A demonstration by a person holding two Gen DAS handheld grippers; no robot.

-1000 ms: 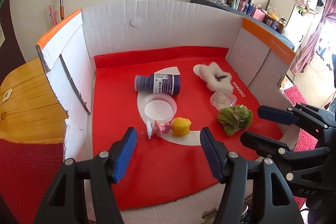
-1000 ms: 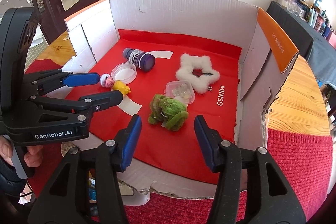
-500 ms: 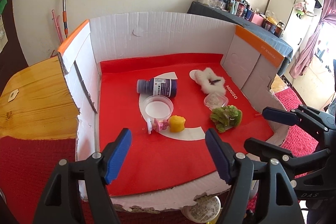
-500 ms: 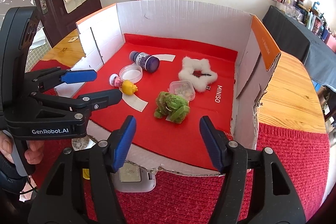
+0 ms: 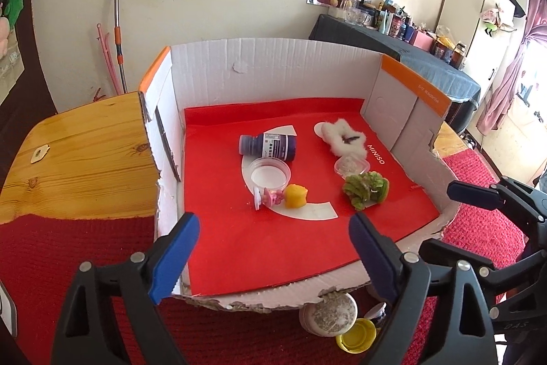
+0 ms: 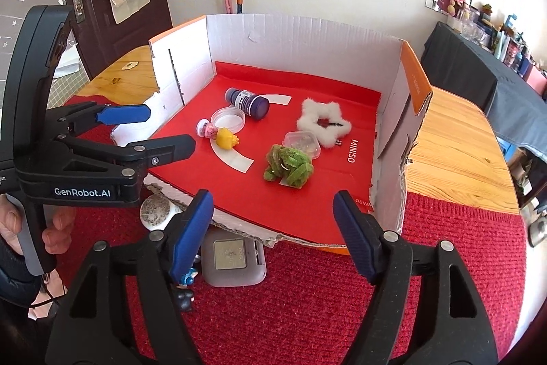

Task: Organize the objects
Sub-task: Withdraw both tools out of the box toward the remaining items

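I find six items lying on the red liner of the cardboard box: a dark bottle on its side, a clear round lid touching it, a small pink and yellow toy just in front, a white fluffy star, a small clear tub and a green fuzzy toy beside it. I judge these sorted already. Left outside, on the red mat below the torn front edge, I count a round puck, a yellow cap, a grey case and a small blue figure. My left gripper and right gripper hang before the box, jaws opening, nothing between them.
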